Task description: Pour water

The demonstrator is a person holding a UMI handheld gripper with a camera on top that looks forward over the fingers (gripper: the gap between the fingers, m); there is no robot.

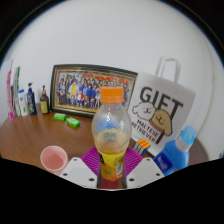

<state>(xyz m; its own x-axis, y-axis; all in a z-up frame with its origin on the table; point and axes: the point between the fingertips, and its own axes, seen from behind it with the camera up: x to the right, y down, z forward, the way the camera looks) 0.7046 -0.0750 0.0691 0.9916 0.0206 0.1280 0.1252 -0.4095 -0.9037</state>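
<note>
Gripper view: we look along our gripper [111, 168] at a wooden table [30, 138] before a white wall.
Bottle: the clear plastic bottle with the orange cap and yellow label [110, 135] stands upright at lower centre of the frame, partly filled with a pale liquid.
Grip: our two fingers, with their magenta pads [92, 161], close on the bottle's lower body from both sides; we judge it held, not merely flanked.
Cup: the small pink plastic cup [53, 157] sits at lower left, near the bottle but apart from it, mouth up.
Cap: it looks to be on, so we cannot say the pour is ready.
Doing it well: we would lift only a little, carry the neck over the cup's mouth, then tilt slowly toward lower left, keeping the squeeze firm as the weight shifts.
Hazards: the blue spray bottle [173, 156] at lower right and the white GIFT paper bag [163, 110] behind it stand close; we swing away from them.
Background: a framed group photograph [92, 91] leans at the wall, upper centre.
</note>
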